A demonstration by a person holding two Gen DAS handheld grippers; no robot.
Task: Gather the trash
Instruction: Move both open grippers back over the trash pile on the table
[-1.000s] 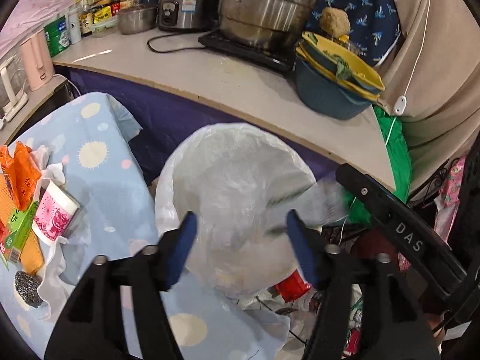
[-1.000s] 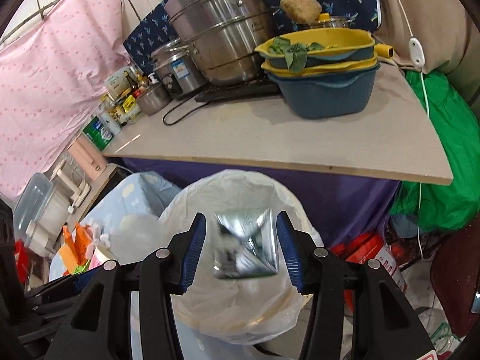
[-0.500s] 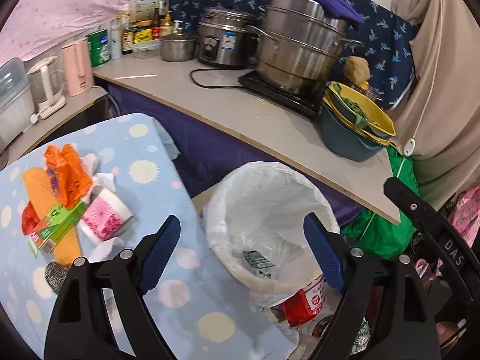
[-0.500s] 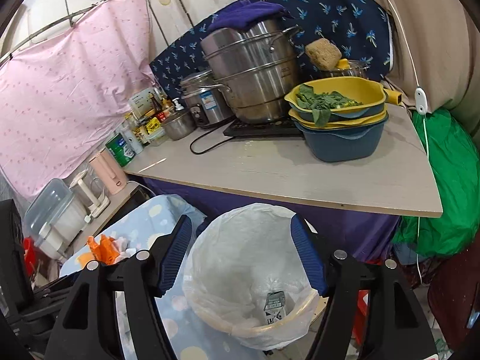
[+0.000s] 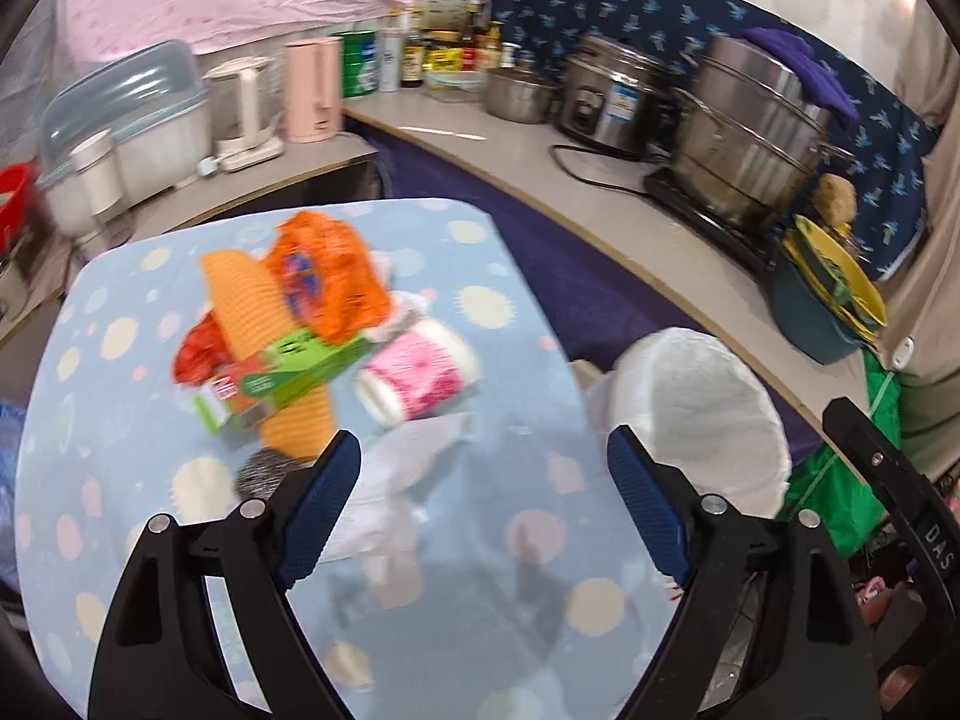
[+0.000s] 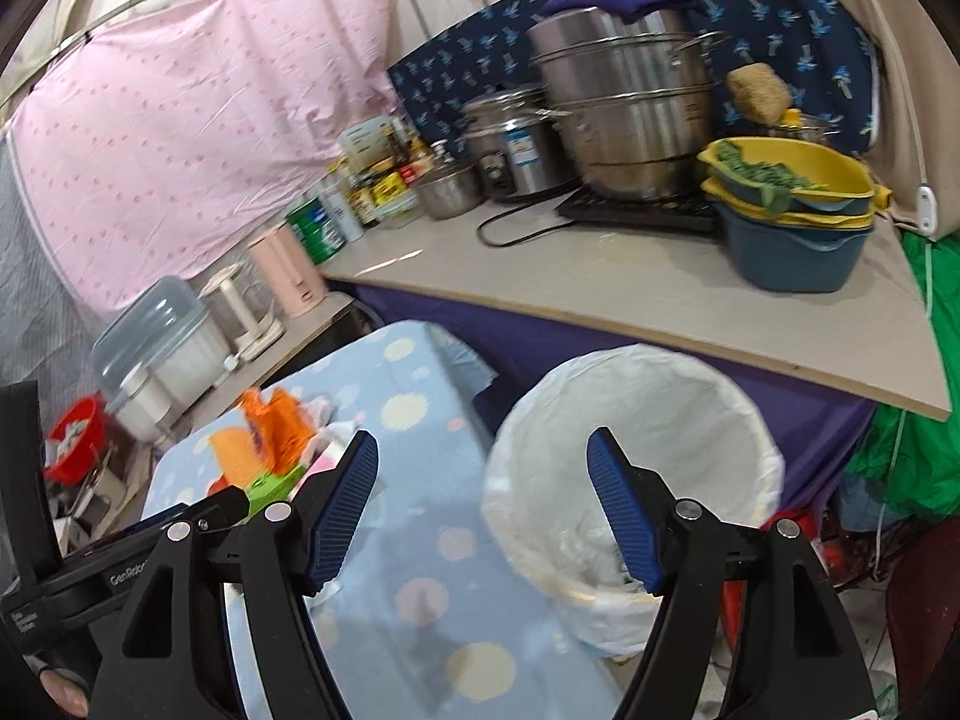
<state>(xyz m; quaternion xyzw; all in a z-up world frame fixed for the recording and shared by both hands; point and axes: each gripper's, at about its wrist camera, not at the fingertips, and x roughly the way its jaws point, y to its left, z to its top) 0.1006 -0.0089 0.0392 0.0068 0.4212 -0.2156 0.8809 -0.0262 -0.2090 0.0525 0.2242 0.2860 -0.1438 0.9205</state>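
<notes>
The trash pile (image 5: pixel 288 324) lies on the dotted tabletop (image 5: pixel 492 600), beyond the left gripper (image 5: pixel 483 498), whose fingers are spread and empty. The right gripper's (image 6: pixel 483 504) fingers have just been widening, empty, above the lined bin (image 6: pixel 636 396), which holds some scraps.

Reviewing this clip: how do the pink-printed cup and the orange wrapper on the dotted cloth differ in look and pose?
The pink-printed cup is a rigid white cylinder lying on its side; the orange wrapper is a crumpled, shapeless foil. The cup lies at the pile's edge nearer the lined bin, while the wrapper sits atop other litter. Both rest on the dotted cloth, uncollected, in neither gripper.
</notes>
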